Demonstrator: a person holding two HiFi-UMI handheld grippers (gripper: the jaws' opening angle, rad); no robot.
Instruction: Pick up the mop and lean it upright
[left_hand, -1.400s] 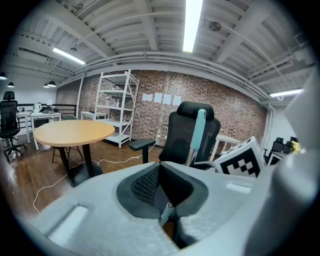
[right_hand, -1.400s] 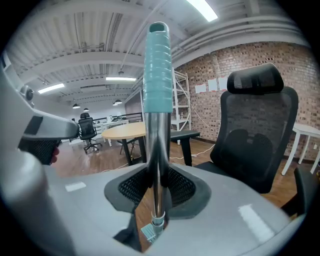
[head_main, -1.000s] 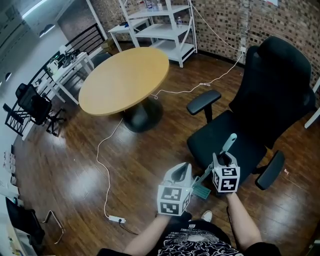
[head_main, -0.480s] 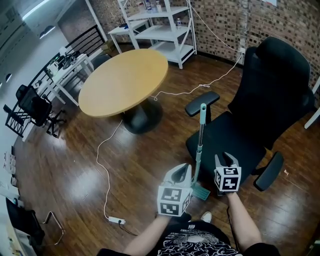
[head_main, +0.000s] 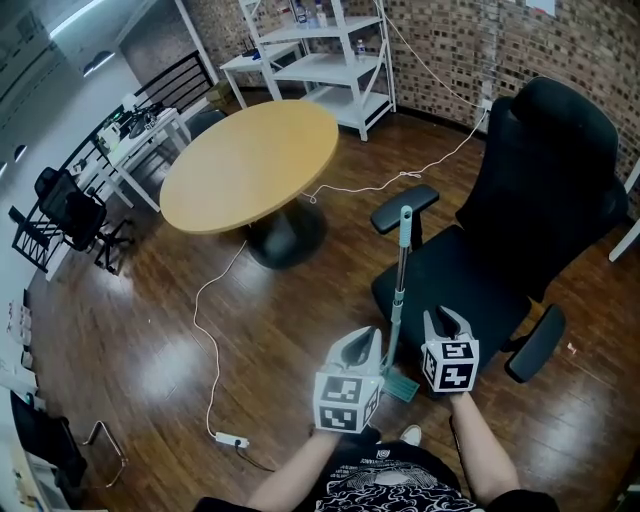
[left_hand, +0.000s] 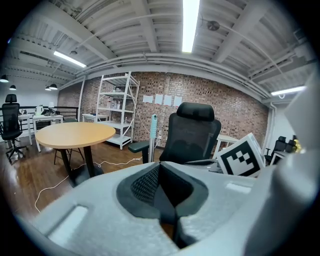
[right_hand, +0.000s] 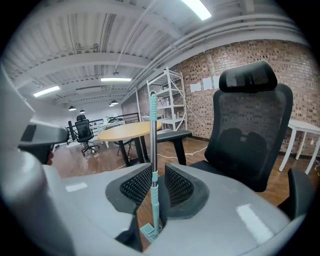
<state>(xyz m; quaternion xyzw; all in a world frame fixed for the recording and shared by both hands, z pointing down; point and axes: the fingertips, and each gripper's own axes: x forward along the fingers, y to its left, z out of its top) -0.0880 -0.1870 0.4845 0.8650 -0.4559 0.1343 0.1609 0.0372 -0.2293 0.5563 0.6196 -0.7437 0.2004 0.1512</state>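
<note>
Mop (head_main: 398, 290) comes first: it stands almost straight up on the wooden floor (head_main: 280, 330). Its flat head (head_main: 401, 386) is down by the person's feet. Its top end is at the armrest (head_main: 405, 203) of the black chair (head_main: 520, 200) and looks like it rests there.

On one side of the pole is the right gripper (head_main: 447, 322). Its jaws are closing, but they are apart. In the right gripper view the pole shows in the gap, and the pads do not touch it. I think it has let the mop go. On the other side is the left gripper (head_main: 362, 340). It is clenched with nothing inside.

The leaning step looks about done. The next move should be to pull both grippers away slowly, without bumping the pole. The chair may have wheels, so a push could make the mop slide and fall.
</note>
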